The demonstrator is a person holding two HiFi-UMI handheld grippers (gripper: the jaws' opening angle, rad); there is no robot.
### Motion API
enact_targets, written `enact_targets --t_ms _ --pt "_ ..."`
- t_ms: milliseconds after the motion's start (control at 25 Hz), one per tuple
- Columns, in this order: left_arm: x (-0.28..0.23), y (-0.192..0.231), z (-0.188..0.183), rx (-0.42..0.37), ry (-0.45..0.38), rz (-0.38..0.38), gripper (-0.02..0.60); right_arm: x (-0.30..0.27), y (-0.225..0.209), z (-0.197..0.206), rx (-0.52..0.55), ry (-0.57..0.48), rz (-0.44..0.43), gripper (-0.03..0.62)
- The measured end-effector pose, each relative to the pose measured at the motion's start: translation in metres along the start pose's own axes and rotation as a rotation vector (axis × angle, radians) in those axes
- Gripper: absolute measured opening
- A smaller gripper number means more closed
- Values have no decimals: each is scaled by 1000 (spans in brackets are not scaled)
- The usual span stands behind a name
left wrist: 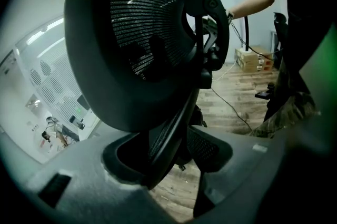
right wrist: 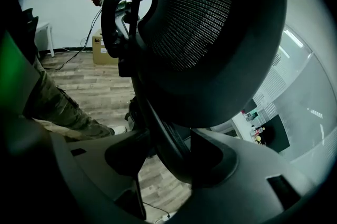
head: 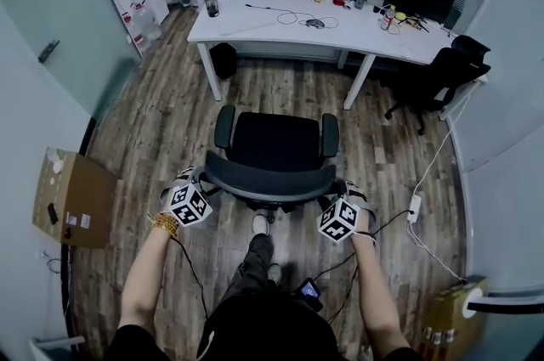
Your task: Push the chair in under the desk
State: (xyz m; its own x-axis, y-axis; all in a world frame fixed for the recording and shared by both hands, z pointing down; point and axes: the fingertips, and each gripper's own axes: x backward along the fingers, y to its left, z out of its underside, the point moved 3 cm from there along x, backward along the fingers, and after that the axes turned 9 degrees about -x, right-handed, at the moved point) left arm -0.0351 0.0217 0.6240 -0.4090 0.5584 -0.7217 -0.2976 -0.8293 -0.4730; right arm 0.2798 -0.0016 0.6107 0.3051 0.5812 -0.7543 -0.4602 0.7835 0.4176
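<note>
A black office chair [head: 274, 143] stands on the wood floor, its seat facing the white desk [head: 255, 26] and a stretch of floor away from it. My left gripper [head: 197, 181] is at the left end of the curved backrest [head: 268, 181], my right gripper [head: 347, 194] at the right end. In the left gripper view the mesh backrest [left wrist: 142, 33] fills the frame and its rim runs down between the jaws of the left gripper [left wrist: 168, 157]. The right gripper view shows the backrest [right wrist: 210, 22] likewise, with its rim held in the right gripper [right wrist: 168, 157].
A second black chair [head: 433, 79] stands at the desk's right end, and a black bin [head: 223, 60] by its left leg. A cardboard box [head: 72, 198] lies at the left wall. A power strip [head: 415, 206] with cables lies on the right.
</note>
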Motion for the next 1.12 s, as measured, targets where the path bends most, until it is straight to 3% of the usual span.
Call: enact_targets --t_ms 1120 --pt "-65 80 -21 -54 -13 -24 224 -57 -95 -9 2 34 -15 239"
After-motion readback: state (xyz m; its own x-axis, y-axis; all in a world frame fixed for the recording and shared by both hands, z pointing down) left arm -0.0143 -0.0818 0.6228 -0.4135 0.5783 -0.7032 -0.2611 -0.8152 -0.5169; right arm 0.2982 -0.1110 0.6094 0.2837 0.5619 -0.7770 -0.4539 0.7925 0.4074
